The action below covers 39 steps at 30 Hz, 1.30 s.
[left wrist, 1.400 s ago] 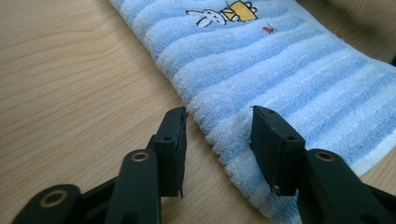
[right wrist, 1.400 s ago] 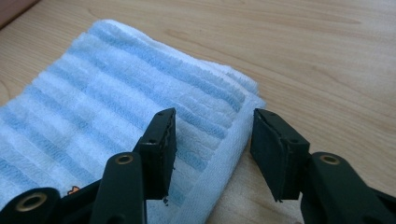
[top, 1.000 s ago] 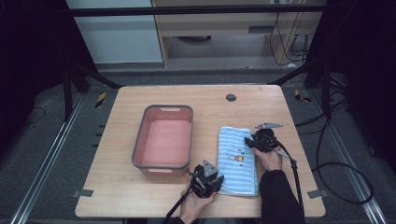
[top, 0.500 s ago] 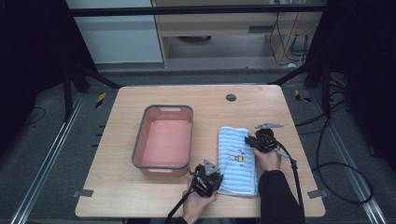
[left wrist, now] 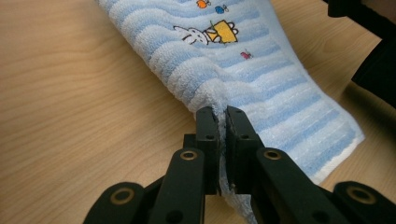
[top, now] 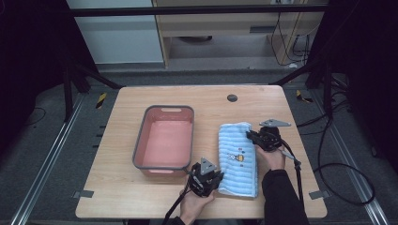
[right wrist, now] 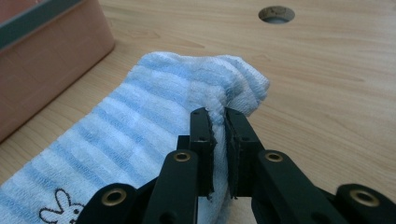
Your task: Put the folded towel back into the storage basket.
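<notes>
The high view looks forward and down from above the person's side, taking in the whole wooden table point(top: 141, 197) from some way off. Each gripper view rides low and close above the tabletop, facing along its own jaws. All three share the blue striped towel point(top: 238, 157), lying just beside the pink tub point(top: 164, 140).

The wooden desk point(top: 122, 197) carries a pink tub point(top: 164, 140) left of both tools and a blue striped towel point(top: 237, 159) lying between them.
</notes>
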### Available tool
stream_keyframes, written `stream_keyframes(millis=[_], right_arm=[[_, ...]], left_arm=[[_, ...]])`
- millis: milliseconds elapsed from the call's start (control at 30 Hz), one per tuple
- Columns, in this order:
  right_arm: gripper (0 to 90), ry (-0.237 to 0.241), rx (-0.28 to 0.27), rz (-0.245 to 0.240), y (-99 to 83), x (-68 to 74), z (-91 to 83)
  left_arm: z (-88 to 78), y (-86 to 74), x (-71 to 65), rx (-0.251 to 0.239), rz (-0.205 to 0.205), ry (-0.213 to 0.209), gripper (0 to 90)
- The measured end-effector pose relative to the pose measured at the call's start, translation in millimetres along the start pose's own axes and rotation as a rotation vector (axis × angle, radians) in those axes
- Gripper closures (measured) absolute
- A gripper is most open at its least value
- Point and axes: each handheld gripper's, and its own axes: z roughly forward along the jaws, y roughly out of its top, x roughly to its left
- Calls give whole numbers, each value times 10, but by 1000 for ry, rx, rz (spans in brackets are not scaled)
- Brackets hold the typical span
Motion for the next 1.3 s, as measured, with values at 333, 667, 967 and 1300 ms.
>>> stream_keyframes(millis=[333, 667, 967, 1300], right_arm=[[828, -17, -46, -25, 155, 114, -136], [828, -29, -77, -45, 297, 234, -241], [828, -17, -122, -51, 473, 329, -335], [828, -12, -157, -54, 676, 423, -404]], left_arm=[[-233, 135, 19, -47, 15, -4, 851], [-426, 261, 56, -79, 33, -3, 851], [-631, 393, 96, -108, 51, 2, 851], [-782, 488, 173, -136, 62, 25, 851]])
